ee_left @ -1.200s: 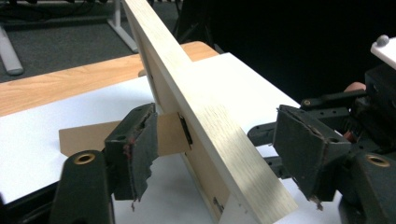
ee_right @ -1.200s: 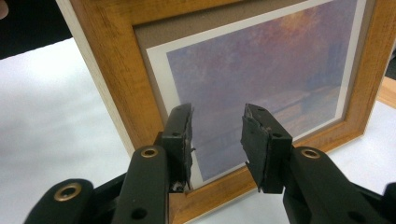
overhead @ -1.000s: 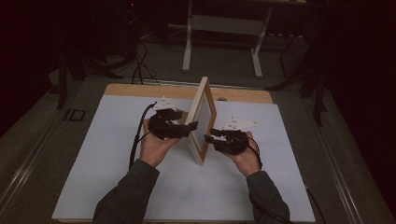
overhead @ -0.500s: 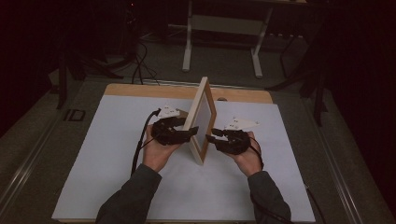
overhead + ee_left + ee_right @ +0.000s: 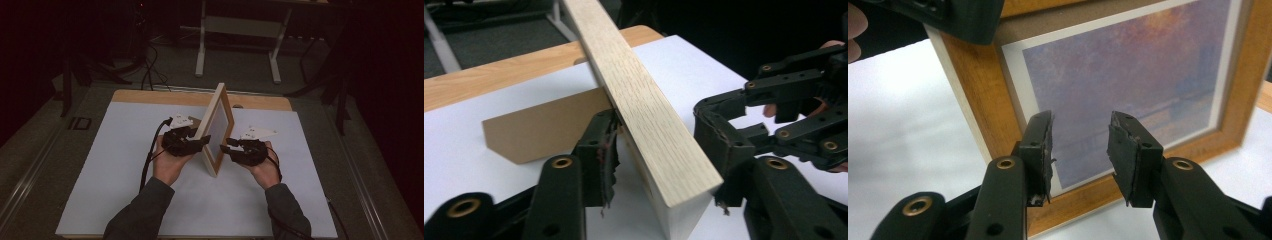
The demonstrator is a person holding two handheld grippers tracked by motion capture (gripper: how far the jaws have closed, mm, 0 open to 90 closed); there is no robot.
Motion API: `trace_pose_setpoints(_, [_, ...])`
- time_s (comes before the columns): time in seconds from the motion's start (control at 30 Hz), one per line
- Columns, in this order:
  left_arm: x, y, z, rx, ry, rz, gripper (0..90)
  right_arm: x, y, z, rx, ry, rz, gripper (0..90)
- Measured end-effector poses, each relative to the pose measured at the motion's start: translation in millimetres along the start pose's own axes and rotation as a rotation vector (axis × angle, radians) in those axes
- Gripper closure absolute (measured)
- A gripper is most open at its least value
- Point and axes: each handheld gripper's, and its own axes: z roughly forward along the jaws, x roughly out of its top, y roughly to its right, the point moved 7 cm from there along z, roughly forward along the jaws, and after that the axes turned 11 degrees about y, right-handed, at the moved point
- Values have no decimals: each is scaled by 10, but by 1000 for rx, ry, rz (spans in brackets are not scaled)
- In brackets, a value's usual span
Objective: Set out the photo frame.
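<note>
Counter [image 5: 125, 150] is covered in white. Picture frame [image 5: 218, 125] is stood upright on edge at its middle, long axis running away from the person, picture side faced toward the right gripper [image 5: 231, 148].

Left gripper [image 5: 199, 142]: fingers just closing, frame edge between them, one pad seen touching.

Right gripper: fingers apart, nothing held, just beside the glass.

Standing upright mid-tabletop [image 5: 125, 190], a picture frame [image 5: 218, 127], splitting the white surface into 2 open halves. Wide bare room left and right of it, and along the near edge. Blocking the left side close in: the left claw [image 5: 200, 141], jaws straddling the frame's wooden edge, just been closing, and the brown back stand [image 5: 544, 127] angling out low behind. Blocking the right: the right claw [image 5: 226, 148], jaws apart, just off the glass.
</note>
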Motion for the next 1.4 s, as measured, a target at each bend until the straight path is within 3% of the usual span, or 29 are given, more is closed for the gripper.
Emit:
trace_pose_setpoints(0.13, [-1,-56,-23,16,-10,-2,613,5,7,-4,-1,1,0,612])
trace_pose_setpoints(0.47, [6,-164,-56,7,-38,-16,657,15,15,-7,-4,0,-2,613])
trace_pose_setpoints(0.77, [8,-288,-107,-27,-49,-40,682,20,20,-8,-6,1,-4,613])
trace_pose_setpoints(1.1, [-5,-382,-174,-66,-45,-33,688,32,24,-21,-13,9,-8,612])
trace_pose_setpoints(1.4, [-17,-487,-262,-117,-45,-34,693,33,38,-21,-42,-3,-42,611])
